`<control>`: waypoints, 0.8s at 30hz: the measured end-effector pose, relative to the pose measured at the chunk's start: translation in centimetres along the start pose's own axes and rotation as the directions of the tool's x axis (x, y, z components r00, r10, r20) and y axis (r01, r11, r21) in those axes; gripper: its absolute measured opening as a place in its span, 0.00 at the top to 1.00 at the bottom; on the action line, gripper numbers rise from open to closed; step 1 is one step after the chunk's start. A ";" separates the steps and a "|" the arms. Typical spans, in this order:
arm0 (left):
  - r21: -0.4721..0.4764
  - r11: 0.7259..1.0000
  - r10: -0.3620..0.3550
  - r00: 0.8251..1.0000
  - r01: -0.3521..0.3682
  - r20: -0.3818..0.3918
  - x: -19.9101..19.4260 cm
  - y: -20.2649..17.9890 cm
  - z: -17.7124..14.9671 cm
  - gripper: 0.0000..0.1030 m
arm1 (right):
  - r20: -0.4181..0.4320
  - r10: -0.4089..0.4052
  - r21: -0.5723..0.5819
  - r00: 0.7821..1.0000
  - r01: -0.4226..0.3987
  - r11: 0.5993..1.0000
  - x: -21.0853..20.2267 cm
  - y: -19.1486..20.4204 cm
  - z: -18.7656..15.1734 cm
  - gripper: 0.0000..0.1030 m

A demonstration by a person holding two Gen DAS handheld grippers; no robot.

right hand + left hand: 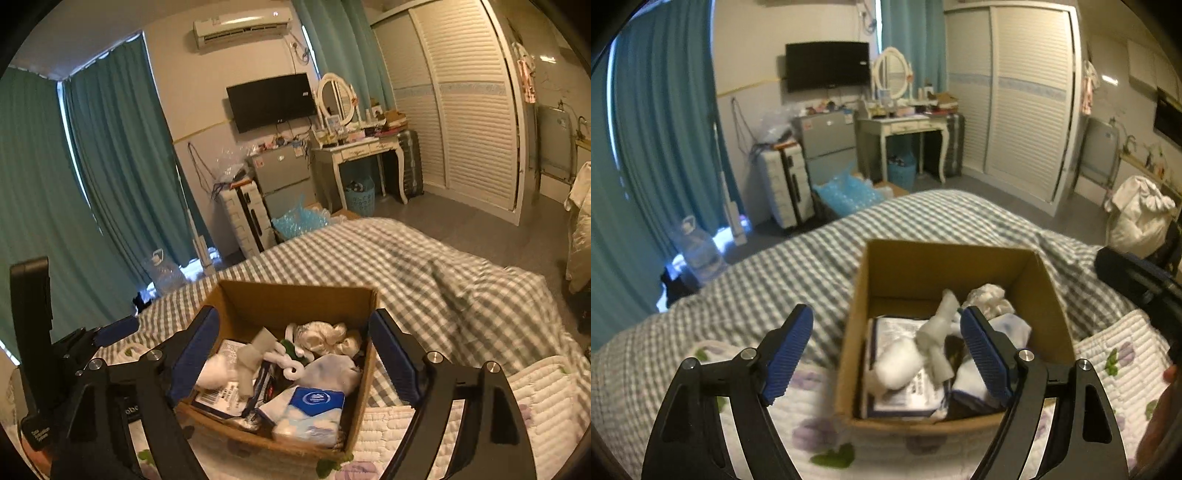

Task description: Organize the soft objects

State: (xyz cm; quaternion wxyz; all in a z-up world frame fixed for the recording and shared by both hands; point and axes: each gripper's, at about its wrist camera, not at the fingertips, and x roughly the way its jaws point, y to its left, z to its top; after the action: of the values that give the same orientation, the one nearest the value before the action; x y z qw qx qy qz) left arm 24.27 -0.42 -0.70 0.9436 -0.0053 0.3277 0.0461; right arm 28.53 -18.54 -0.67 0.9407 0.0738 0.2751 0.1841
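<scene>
Cardboard box (295, 295) on bed (443, 266): holds tissue pack (314, 402), white socks (905, 358), cloth. Both hand-held grippers, left (886, 347) & right (295, 354), released, nothing held.

No print legible — tissue pack (314, 404) bears blue round logo, lettering too blurred.

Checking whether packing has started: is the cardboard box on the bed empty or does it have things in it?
Not empty. The cardboard box stands open-topped, holding a tissue pack, white soft items and packets.
</scene>
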 end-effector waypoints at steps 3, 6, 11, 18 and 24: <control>0.004 1.000 0.009 0.999 -0.009 0.050 -3.9 0.3 0.9 0.19 | 0.038 -0.029 -0.024 0.999 0.030 0.999 -3.9 1.0 1.5 0.19; 0.008 1.000 0.010 0.992 -0.011 0.122 -8.8 0.2 1.9 0.19 | 0.092 -0.049 -0.053 0.995 0.054 0.997 -8.9 2.3 3.2 0.19; 0.016 1.000 0.011 0.956 -0.017 0.292 -18.4 0.0 3.3 0.19 | 0.202 -0.072 -0.088 0.977 0.091 0.992 -17.7 4.8 5.7 0.18; 0.015 1.000 -0.009 0.863 0.002 0.505 -29.5 0.8 1.0 0.09 | 0.358 -0.112 -0.129 0.927 0.168 0.977 -28.3 7.7 3.9 0.00; 0.030 0.998 0.022 0.823 -0.047 0.568 -31.2 1.3 -2.7 0.09 | 0.373 -0.071 -0.120 0.925 0.123 0.985 -30.3 7.8 -0.4 0.00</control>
State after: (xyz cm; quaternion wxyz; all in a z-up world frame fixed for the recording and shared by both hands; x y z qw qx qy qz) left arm -1.84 -1.81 16.54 0.9973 0.0347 0.0337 0.0555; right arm 2.28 -23.03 15.68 0.9863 0.0265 0.0840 0.1392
